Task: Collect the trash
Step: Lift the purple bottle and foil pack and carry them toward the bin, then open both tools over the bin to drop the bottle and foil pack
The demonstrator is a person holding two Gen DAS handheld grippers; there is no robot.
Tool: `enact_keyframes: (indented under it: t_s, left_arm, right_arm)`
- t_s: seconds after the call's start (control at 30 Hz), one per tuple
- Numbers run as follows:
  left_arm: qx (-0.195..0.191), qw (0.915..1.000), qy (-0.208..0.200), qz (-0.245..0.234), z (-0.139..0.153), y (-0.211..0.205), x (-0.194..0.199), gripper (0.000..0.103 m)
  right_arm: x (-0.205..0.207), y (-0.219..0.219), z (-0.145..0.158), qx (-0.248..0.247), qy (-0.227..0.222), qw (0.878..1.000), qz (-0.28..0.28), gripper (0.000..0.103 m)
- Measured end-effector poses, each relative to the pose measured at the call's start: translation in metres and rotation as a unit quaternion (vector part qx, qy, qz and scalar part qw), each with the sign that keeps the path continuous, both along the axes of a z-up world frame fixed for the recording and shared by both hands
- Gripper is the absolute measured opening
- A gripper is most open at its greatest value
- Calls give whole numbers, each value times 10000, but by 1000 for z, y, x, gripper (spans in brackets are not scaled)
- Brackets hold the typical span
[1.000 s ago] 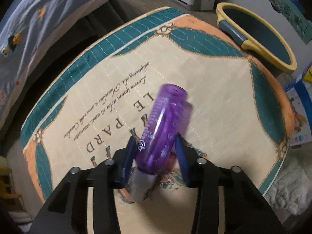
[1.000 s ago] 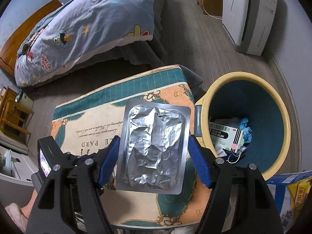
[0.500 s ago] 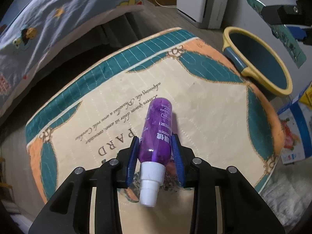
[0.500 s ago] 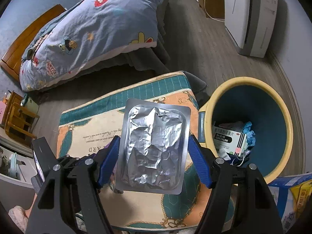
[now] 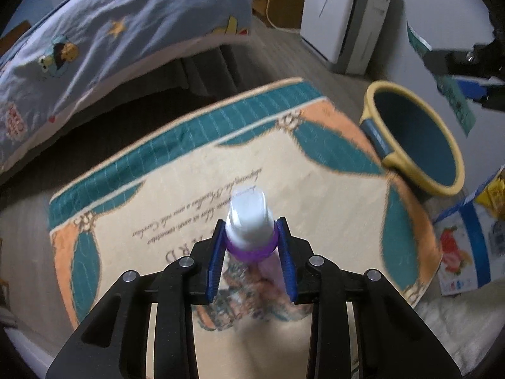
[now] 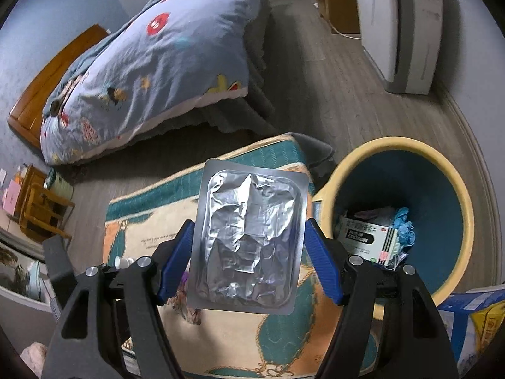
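My left gripper (image 5: 251,240) is shut on a purple spray bottle (image 5: 251,230), its white cap pointing up toward the camera, above a patterned mat (image 5: 315,170). My right gripper (image 6: 247,237) is shut on a flat silver foil blister pack (image 6: 249,240), held above the mat's right end (image 6: 142,230). A yellow-rimmed blue bin (image 6: 442,170) stands right of the mat, with a medicine box (image 6: 363,233) and blue scraps inside. The bin (image 5: 419,145) also shows in the left wrist view, with the right gripper's body (image 5: 457,63) above it.
A bed with a blue cartoon quilt (image 6: 157,63) lies behind the mat. A white appliance (image 6: 404,25) stands at the far right wall. A blue and white carton (image 5: 464,240) sits right of the mat. A small wooden stand (image 6: 41,208) is at left.
The purple bottle has swung in my left gripper from lying forward to cap pointing up, and the left gripper rose. My right gripper lifted and shifted slightly toward the bin with the blister pack.
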State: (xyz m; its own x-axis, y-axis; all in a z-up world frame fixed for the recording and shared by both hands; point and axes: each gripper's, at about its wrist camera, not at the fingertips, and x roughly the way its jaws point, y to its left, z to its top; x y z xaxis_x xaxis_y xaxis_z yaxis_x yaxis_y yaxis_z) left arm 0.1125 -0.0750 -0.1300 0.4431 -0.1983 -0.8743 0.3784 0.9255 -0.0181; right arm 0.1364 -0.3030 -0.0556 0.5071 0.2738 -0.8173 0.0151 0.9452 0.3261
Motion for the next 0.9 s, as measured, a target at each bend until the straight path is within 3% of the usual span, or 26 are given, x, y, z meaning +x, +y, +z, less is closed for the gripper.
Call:
enact_keyframes:
  t_s: [0.47, 0.63, 0.9]
  left_arm:
    - [-549, 9969, -251, -507, 42, -77, 6, 33]
    - [-748, 9928, -282, -891, 54, -120, 10, 33]
    - [-812, 9855, -252, -1466, 59, -189, 19, 33]
  right_arm:
    - [-1, -83, 1, 305, -60, 9953, -914, 69]
    - [-6, -132, -12, 372, 88, 9861, -1618, 69]
    - [-12, -175, -31, 418, 322, 9718, -2299, 69]
